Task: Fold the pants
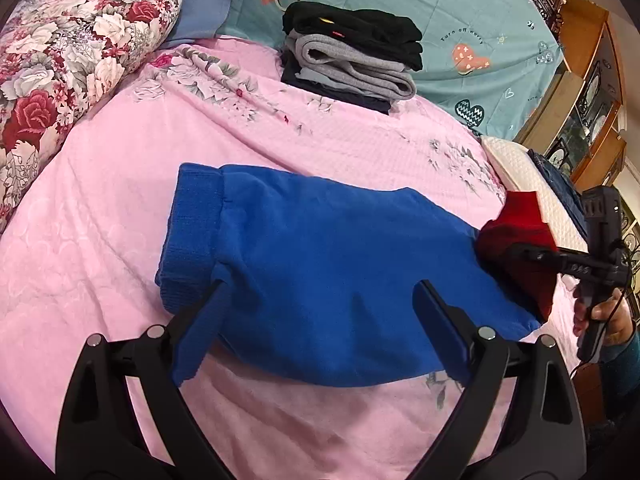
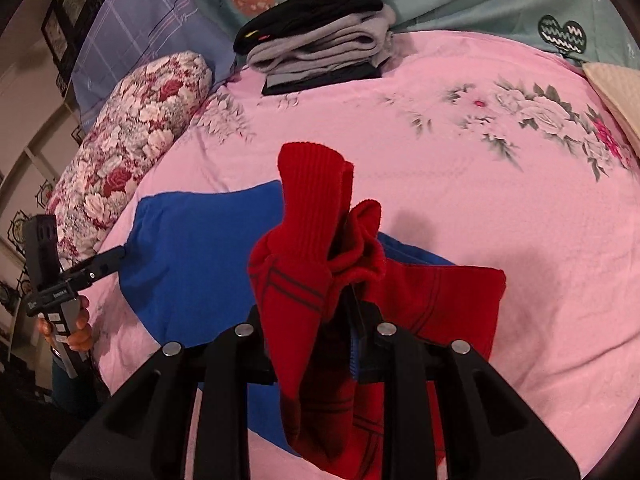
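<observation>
The pants lie on the pink bedspread [image 1: 120, 208], blue at the ribbed waistband end [image 1: 320, 264] and red at the leg end [image 2: 440, 304]. My left gripper [image 1: 324, 296] hangs just over the blue part near the waistband, its fingers wide open with nothing pinched. My right gripper [image 2: 352, 300] is shut on the bunched red legs, whose ribbed cuffs [image 2: 316, 184] stick up above the jaws. In the left wrist view, the right gripper [image 1: 520, 252] holds the red cloth [image 1: 516, 216] lifted at the right end of the pants. The right wrist view shows the left gripper [image 2: 116, 258] at the blue edge.
A stack of folded black and grey clothes [image 1: 352, 52] sits at the back of the bed. A floral bolster [image 1: 72, 64] lies along the left, a teal heart-print quilt [image 1: 480, 20] behind. A white pillow [image 1: 520, 176] and wooden cabinet [image 1: 592, 80] are at the right.
</observation>
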Demonstrator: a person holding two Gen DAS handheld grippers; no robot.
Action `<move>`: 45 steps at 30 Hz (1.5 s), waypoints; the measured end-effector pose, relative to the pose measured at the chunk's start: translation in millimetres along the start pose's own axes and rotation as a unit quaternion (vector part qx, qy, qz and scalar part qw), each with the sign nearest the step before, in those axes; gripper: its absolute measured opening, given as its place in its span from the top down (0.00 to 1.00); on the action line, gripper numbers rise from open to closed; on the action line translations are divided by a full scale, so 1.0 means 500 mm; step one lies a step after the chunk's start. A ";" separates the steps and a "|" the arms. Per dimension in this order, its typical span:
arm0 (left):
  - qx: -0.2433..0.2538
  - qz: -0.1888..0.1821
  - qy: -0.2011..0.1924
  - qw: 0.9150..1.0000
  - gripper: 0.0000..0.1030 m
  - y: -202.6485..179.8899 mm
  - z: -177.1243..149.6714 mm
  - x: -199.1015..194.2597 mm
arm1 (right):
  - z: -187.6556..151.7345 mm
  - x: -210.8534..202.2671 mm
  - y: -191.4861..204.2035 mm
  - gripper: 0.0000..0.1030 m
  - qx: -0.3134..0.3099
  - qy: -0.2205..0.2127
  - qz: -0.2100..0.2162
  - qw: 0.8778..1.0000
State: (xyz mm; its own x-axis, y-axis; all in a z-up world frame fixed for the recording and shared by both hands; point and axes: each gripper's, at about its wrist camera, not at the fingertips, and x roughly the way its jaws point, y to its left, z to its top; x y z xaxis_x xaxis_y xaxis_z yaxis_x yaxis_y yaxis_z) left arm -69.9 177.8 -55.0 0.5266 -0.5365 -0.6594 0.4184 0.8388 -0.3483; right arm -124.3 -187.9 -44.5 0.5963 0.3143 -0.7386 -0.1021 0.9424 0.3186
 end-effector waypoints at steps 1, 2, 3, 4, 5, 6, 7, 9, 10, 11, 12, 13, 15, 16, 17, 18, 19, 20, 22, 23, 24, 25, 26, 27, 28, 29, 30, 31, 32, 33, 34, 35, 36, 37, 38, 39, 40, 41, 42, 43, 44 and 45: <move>0.000 -0.002 -0.001 1.000 0.09 0.001 -0.001 -0.001 | 0.000 0.012 0.013 0.76 -0.009 0.005 -0.005 1.000; 0.000 -0.003 -0.001 1.000 0.09 0.001 0.000 0.001 | -0.001 0.021 0.022 0.76 -0.017 0.007 -0.011 1.000; 0.000 -0.004 -0.001 1.000 0.09 0.002 0.000 0.001 | -0.002 0.032 0.035 0.76 -0.027 0.010 -0.018 0.999; -0.002 -0.005 0.000 1.000 0.09 0.004 -0.001 0.002 | -0.004 0.044 0.047 0.76 -0.038 0.014 -0.024 0.999; -0.003 -0.006 0.001 1.000 0.09 0.006 -0.002 0.002 | -0.006 0.052 0.054 0.76 -0.043 0.018 -0.026 0.999; -0.004 -0.007 0.001 1.000 0.09 0.007 -0.002 0.002 | -0.008 0.064 0.063 0.74 -0.047 0.023 -0.028 0.998; -0.005 -0.008 0.001 1.000 0.09 0.007 -0.003 0.001 | -0.010 0.075 0.070 0.72 -0.052 0.030 -0.032 0.998; -0.005 -0.009 0.000 1.000 0.09 0.007 -0.004 -0.002 | -0.020 0.089 0.079 0.55 -0.060 0.044 -0.026 0.997; -0.005 -0.009 -0.001 1.000 0.09 0.006 -0.004 -0.002 | -0.024 0.096 0.084 0.41 -0.059 0.051 -0.018 0.997; -0.005 -0.009 -0.001 1.000 0.09 0.007 -0.004 -0.002 | -0.028 0.099 0.088 0.38 -0.060 0.055 -0.013 0.997; -0.005 -0.008 -0.001 1.000 0.09 0.006 -0.004 -0.002 | -0.035 0.105 0.098 0.35 -0.068 0.057 -0.011 0.996; -0.005 -0.008 -0.001 1.000 0.09 0.007 -0.004 -0.002 | -0.038 0.108 0.107 0.29 -0.076 0.057 -0.011 0.995; -0.007 -0.007 -0.001 1.000 0.09 0.006 -0.005 -0.003 | -0.049 0.111 0.121 0.18 -0.088 0.054 -0.004 0.995; -0.008 -0.006 0.000 1.000 0.09 0.006 -0.005 -0.003 | -0.054 0.112 0.128 0.12 -0.093 0.052 -0.003 0.994; -0.010 -0.005 0.000 1.000 0.09 0.006 -0.004 -0.004 | -0.059 0.115 0.135 0.10 -0.100 0.050 -0.003 0.994; -0.012 -0.005 0.000 1.000 0.09 0.007 -0.004 -0.005 | -0.067 0.120 0.147 0.04 -0.119 0.051 -0.007 0.992; -0.014 -0.004 0.000 1.000 0.09 0.007 -0.003 -0.008 | -0.075 0.124 0.158 0.01 -0.140 0.052 -0.014 0.989; -0.017 -0.003 -0.001 1.000 0.09 0.007 -0.003 -0.012 | -0.082 0.129 0.170 0.01 -0.165 0.055 -0.029 0.984; -0.022 0.001 -0.008 1.000 0.09 0.011 -0.002 -0.025 | -0.085 0.130 0.186 0.01 -0.191 0.060 -0.041 0.979; -0.025 0.004 -0.011 1.000 0.09 0.013 -0.002 -0.032 | -0.082 0.126 0.188 0.01 -0.196 0.060 -0.036 0.978; -0.029 0.006 -0.014 0.999 0.09 0.018 -0.003 -0.039 | -0.076 0.115 0.186 0.01 -0.193 0.058 -0.025 0.979; -0.039 0.008 -0.018 0.999 0.09 0.026 -0.003 -0.048 | -0.068 0.101 0.183 0.01 -0.187 0.051 -0.018 0.981; -0.049 0.010 -0.019 0.999 0.08 0.035 -0.003 -0.055 | -0.061 0.088 0.181 0.01 -0.183 0.041 -0.015 0.982; -0.061 0.014 -0.018 0.998 0.05 0.045 -0.003 -0.060 | -0.052 0.066 0.180 0.01 -0.182 0.024 -0.016 0.983; -0.082 0.021 -0.016 0.996 0.05 0.059 -0.003 -0.065 | -0.046 0.046 0.181 0.01 -0.182 0.008 -0.016 0.983; -0.101 0.024 -0.014 0.995 0.05 0.074 -0.004 -0.068 | -0.040 0.027 0.186 0.01 -0.185 -0.007 -0.014 0.983; -0.121 0.024 -0.011 0.992 0.05 0.089 -0.003 -0.070 | -0.038 0.018 0.192 0.01 -0.190 -0.015 -0.012 0.982; -0.136 0.025 -0.007 0.990 0.05 0.099 -0.004 -0.071 | -0.037 0.014 0.205 0.01 -0.197 -0.018 -0.008 0.980; -0.152 0.025 -0.003 0.988 0.05 0.111 -0.008 -0.074 | -0.038 0.017 0.218 0.01 -0.206 -0.017 -0.002 0.978; -0.162 0.025 0.000 0.986 0.05 0.118 -0.011 -0.075 | -0.042 0.025 0.240 0.01 -0.223 -0.013 0.007 0.975; -0.171 0.027 0.003 0.985 0.05 0.125 -0.015 -0.078 | -0.049 0.038 0.264 0.02 -0.245 -0.008 0.013 0.970; -0.175 0.029 0.006 0.984 0.05 0.128 -0.019 -0.080 | -0.057 0.056 0.290 0.04 -0.269 -0.003 0.015 0.963; -0.178 0.032 0.008 0.983 0.05 0.129 -0.021 -0.083 | -0.063 0.073 0.308 0.09 -0.288 0.003 0.016 0.957; -0.180 0.033 0.008 0.983 0.05 0.130 -0.025 -0.087 | -0.072 0.097 0.332 0.18 -0.311 0.016 0.020 0.950; -0.181 0.033 0.008 0.983 0.05 0.129 -0.027 -0.090 | -0.078 0.120 0.353 0.23 -0.327 0.030 0.024 0.944; -0.182 0.031 0.007 0.983 0.05 0.129 -0.029 -0.093 | -0.078 0.141 0.368 0.28 -0.336 0.041 0.025 0.941; -0.181 0.027 0.007 0.983 0.05 0.127 -0.030 -0.095 | -0.078 0.163 0.385 0.30 -0.343 0.051 0.026 0.938; -0.179 0.024 0.008 0.983 0.05 0.124 -0.030 -0.095 | -0.079 0.178 0.394 0.30 -0.347 0.057 0.025 0.936; -0.179 0.022 0.009 0.984 0.05 0.123 -0.030 -0.094 | -0.076 0.197 0.402 0.30 -0.351 0.065 0.022 0.934; -0.178 0.019 0.011 0.984 0.05 0.120 -0.029 -0.091 | -0.073 0.215 0.407 0.30 -0.353 0.074 0.019 0.933; -0.177 0.016 0.014 0.984 0.05 0.117 -0.028 -0.088 | -0.072 0.228 0.412 0.31 -0.353 0.079 0.018 0.932; -0.177 0.012 0.017 0.984 0.05 0.114 -0.027 -0.082 | -0.069 0.239 0.412 0.32 -0.351 0.080 0.020 0.933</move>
State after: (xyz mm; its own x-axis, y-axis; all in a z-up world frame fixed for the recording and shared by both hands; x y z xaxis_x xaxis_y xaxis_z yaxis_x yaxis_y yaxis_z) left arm -77.8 249.1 -56.8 0.5052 -0.5181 -0.6902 0.1188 0.8339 -0.5390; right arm -101.3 47.9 -87.6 0.4611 0.3104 -0.8313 -0.6511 0.7549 -0.0793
